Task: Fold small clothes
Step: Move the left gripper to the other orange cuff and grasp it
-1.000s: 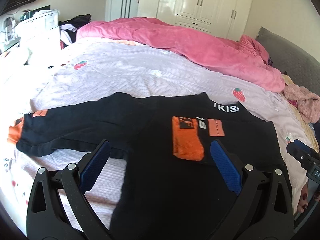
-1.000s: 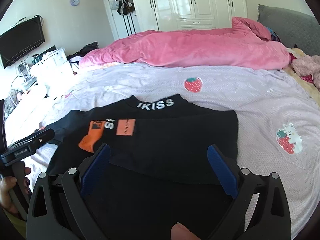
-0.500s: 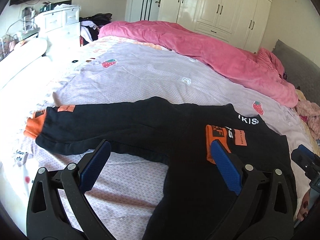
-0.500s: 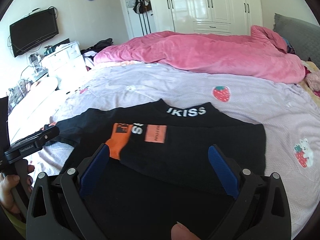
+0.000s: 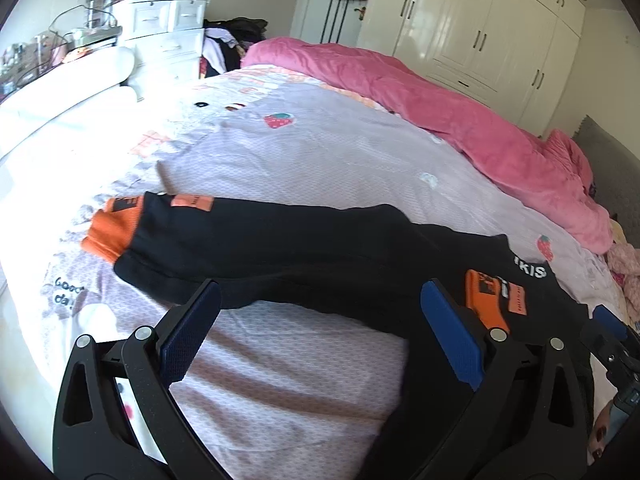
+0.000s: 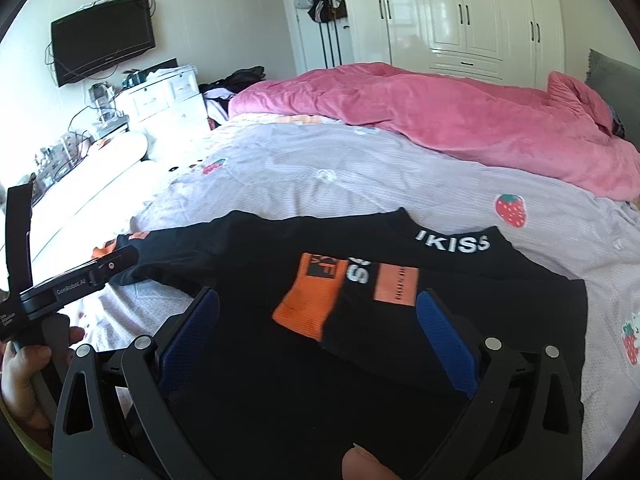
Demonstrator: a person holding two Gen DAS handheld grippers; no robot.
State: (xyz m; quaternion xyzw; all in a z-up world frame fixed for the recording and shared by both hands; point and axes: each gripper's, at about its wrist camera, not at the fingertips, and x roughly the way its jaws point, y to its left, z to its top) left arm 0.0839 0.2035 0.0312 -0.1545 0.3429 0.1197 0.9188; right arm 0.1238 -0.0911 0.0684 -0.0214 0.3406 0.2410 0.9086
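Observation:
A black long-sleeved top point(image 5: 320, 252) with orange cuffs lies flat on the lilac bedspread point(image 5: 320, 168). Its left sleeve stretches out to the left and ends in an orange cuff point(image 5: 114, 228). Its right sleeve is folded across the chest, with the orange cuff point(image 6: 312, 300) below the white collar lettering point(image 6: 452, 244). My left gripper point(image 5: 320, 308) is open and empty, above the near edge of the outstretched sleeve. My right gripper point(image 6: 318, 312) is open and empty over the top's body point(image 6: 360, 360). The left gripper's body also shows in the right wrist view point(image 6: 80, 276).
A pink duvet point(image 5: 440, 108) is heaped along the far side of the bed. White drawers point(image 5: 168, 40) and clutter stand at the far left, white wardrobes point(image 6: 460, 12) behind. A pink garment point(image 5: 628, 264) lies at the right edge. A TV point(image 6: 104, 40) hangs on the wall.
Both views have swung left. The left gripper now faces the outstretched sleeve instead of the chest. The top has not moved, and both grippers stay open.

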